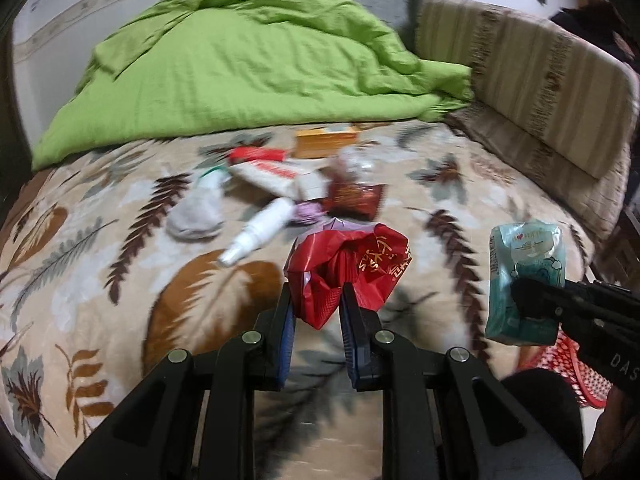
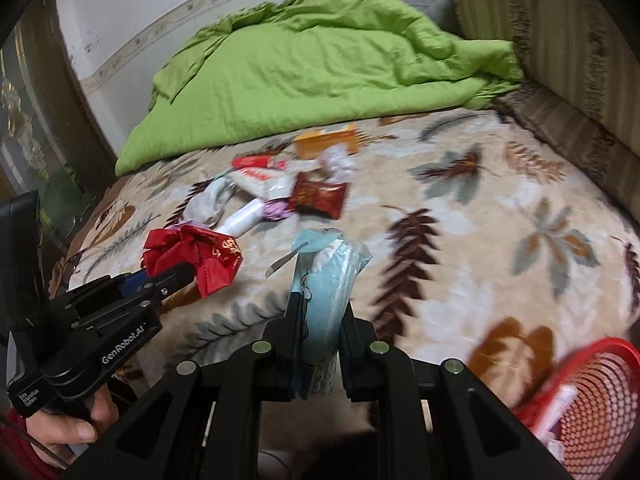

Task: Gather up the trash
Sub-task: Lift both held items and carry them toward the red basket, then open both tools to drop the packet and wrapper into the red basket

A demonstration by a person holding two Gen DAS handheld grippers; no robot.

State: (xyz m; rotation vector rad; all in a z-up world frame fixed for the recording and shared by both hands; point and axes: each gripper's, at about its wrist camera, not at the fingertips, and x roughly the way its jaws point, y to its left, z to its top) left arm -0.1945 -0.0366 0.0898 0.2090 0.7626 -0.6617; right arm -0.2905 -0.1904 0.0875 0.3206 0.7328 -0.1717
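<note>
Leaf-patterned bedding [image 1: 100,280] covers a bed, both grippers held above its near edge. Left gripper [image 1: 318,304] is clamped on a crumpled red wrapper [image 1: 348,272]; right gripper [image 2: 320,320] is clamped on a pale blue tissue pack [image 2: 324,280]. A red mesh basket [image 2: 592,400] sits low at the right, just beside the bed's edge, with something white inside. Farther on, a loose heap lies mid-bed: white bottle [image 1: 260,232], grey sock [image 1: 196,216], dark red packet [image 1: 354,200], white tube [image 1: 268,174] and orange box [image 1: 326,142]. Beyond that, a green quilt [image 1: 240,68] is bunched toward the wall, striped cushions [image 1: 540,80] to its right.
</note>
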